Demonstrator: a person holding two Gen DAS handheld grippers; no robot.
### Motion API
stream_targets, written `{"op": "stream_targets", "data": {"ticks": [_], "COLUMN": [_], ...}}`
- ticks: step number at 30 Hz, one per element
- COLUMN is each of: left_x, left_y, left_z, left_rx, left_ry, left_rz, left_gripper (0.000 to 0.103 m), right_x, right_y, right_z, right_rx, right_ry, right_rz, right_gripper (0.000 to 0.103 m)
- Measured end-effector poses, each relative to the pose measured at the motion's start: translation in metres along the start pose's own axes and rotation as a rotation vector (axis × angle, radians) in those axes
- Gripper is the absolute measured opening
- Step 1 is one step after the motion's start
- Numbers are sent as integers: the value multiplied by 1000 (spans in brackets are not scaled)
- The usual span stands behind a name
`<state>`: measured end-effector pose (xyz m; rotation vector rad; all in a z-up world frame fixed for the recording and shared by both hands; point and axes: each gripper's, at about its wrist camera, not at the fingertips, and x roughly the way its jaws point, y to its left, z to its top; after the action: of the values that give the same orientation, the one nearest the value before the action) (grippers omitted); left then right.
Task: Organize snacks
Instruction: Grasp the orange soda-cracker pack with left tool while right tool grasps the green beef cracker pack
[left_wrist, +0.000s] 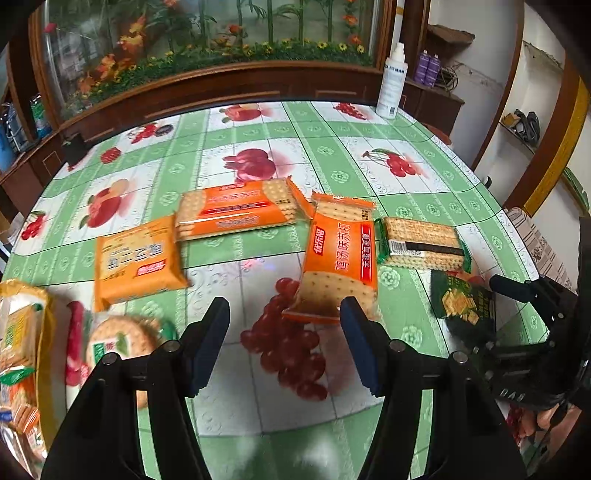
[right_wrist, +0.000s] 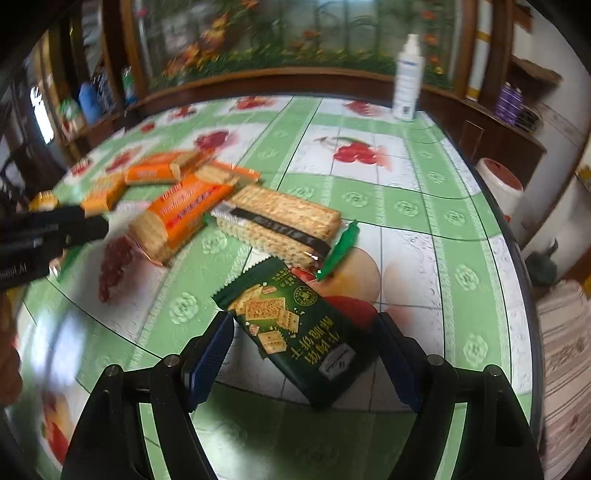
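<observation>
The left gripper (left_wrist: 284, 317) hangs released over the fruit-print tablecloth (left_wrist: 325, 155), nothing between its fingers, with an orange cracker pack (left_wrist: 340, 258) just beyond its right finger. The right gripper (right_wrist: 304, 332) is spread apart around a dark green cracker pack (right_wrist: 295, 328) lying flat on the cloth, its pads apparently not pressing on it.

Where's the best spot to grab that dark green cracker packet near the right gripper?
Probably across the middle of the dark green packet, from above. It lies flat and slanted on the table, between the open right gripper; turn to span its narrow width.
</observation>
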<state>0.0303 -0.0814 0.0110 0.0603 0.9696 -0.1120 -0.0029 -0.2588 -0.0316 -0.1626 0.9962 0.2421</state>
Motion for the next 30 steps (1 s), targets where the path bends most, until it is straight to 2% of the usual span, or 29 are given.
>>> {"op": "stream_targets", "data": {"ticks": [6,7,8,11,12,18,24,29,30], "left_x": [15,16,18,23,25,39,46,59,58], "left_y": [-9,-11,-13,-22,-24,-29,-34,-43,-43], "left_z": [10,12,13,16,17,23,27,20,19], "left_rx": [6,8,13,23,24,27,25,64,62], "left_ry": [28,30,31,40,43,48,60,104,90], "left_rz": [-8,-5,-2,2,0,40,36,40,32], "left_gripper": [61,61,61,61,61,78,81,82,82], "right_x": [2,1,-2,-6,-8,-16,-25,-33,-33], "right_y": [4,5,6,6,6,3,-1,1,1], "right_z": [-2,-2,-3,-5,-7,-16,-23,-25,-26], "right_rx": [-15,-13,-11,10,15,69,118,129,131], "right_ry": [21,20,16,16,13,-10,-31,-49,-50], "right_rz": [32,38,36,33,35,72,116,136,138], "right_gripper": [80,72,58,50,50,48,48,48,48]}}
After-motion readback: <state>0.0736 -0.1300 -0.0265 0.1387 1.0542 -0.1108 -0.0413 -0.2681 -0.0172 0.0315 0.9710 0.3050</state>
